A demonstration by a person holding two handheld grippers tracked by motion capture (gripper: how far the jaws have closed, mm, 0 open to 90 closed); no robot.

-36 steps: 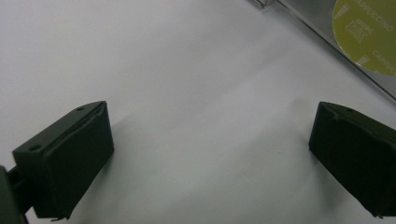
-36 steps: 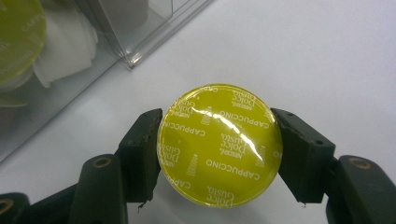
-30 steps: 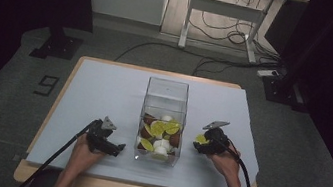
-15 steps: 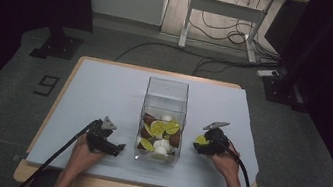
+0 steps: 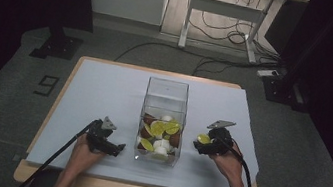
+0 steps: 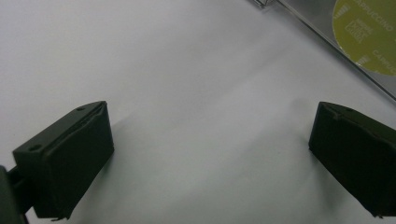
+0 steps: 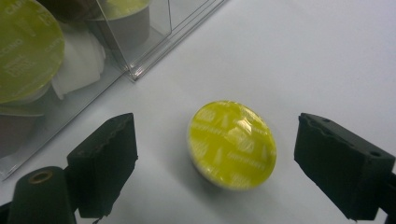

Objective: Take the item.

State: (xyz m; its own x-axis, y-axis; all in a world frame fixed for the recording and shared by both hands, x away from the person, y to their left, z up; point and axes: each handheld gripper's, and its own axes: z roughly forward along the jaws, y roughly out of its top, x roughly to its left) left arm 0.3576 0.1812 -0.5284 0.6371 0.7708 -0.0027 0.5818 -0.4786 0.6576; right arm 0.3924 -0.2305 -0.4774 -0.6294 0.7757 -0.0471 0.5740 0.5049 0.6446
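Right tool point(image 7: 215, 154) low, jaws just opened astride yellow-lidded capsule point(image 7: 232, 143)

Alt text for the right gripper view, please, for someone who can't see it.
A coffee pod with a yellow-green foil lid lies on the white table cover between the open jaws of the right tool, touched by neither; the jaws have just been opening. At upper left, the corner of a clear plastic box holds more pods.

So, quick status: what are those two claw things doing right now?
Right gripper: jaws just opening, apart from the yellow-lidded capsule lying between them. Left gripper: open, over bare table. Clear box of capsules alongside; nothing in the way.
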